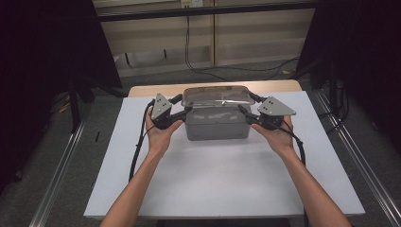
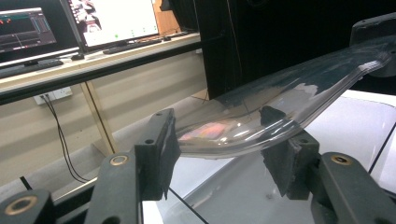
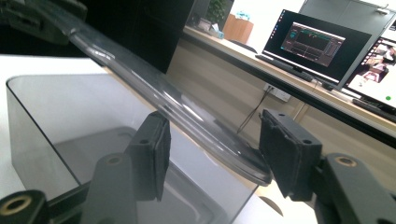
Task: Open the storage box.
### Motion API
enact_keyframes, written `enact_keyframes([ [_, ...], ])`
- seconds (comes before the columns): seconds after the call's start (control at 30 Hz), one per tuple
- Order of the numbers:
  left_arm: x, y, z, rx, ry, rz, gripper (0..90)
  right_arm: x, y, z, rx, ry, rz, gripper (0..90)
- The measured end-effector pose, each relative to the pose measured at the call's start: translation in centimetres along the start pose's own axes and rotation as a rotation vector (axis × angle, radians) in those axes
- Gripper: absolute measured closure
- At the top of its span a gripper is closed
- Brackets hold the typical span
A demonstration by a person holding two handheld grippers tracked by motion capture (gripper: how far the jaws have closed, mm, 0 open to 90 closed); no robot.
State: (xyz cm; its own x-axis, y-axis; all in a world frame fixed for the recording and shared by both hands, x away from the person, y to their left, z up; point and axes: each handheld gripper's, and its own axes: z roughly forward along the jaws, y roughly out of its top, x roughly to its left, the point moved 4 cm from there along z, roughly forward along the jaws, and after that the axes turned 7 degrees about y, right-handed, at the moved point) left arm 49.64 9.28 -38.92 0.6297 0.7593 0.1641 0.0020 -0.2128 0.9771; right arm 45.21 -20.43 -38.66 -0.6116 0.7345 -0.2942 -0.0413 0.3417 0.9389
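Monitors [image 3: 306, 42] behind lid [image 1: 216, 97], box [image 1: 217, 124].

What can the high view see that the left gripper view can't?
High view alone: the person's two hands, the left one, the whole grey plastic box and the white table top.

Left gripper view alone: two computer screens, one of them, on a long shelf, and the left gripper up close, its jaws standing either side of the lid's edge.

Both: the clear plastic lid, raised above the box.
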Motion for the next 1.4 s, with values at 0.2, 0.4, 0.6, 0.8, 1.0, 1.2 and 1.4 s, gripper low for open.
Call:
enact_keyframes([
  [0.2, 0.0, 0.2, 0.2, -0.006, 0.0, -0.004, 47.7, -0.3, -0.1, 0.2, -0.002, -0.001, -0.01, 48.7],
  [0.4, 0.2, 0.9, 0.3, -0.012, -0.003, 0.007, 49.9, -0.8, 0.5, 0.3, -0.015, 0.008, 0.007, 49.9],
  [0.6, 0.3, 1.2, 0.5, -0.021, -0.005, 0.009, 52.4, -1.2, 0.8, 0.5, -0.022, 0.014, 0.006, 51.4],
  [0.8, 0.5, 1.6, 0.6, -0.014, -0.015, 0.009, 54.1, -1.6, 1.2, 0.9, -0.029, 0.025, 0.017, 51.4],
  [1.0, 0.7, 1.8, 0.8, -0.02, -0.021, -0.004, 54.3, -1.9, 1.2, 1.2, -0.058, 0.024, 0.044, 51.4],
  [1.2, 0.9, 2.1, 1.0, -0.013, -0.021, -0.003, 54.9, -2.2, 1.3, 1.4, -0.068, 0.03, 0.069, 52.1],
  [1.4, 1.2, 2.4, 1.2, -0.013, -0.023, -0.011, 55.4, -2.5, 1.7, 1.7, -0.074, 0.038, 0.07, 51.9],
])
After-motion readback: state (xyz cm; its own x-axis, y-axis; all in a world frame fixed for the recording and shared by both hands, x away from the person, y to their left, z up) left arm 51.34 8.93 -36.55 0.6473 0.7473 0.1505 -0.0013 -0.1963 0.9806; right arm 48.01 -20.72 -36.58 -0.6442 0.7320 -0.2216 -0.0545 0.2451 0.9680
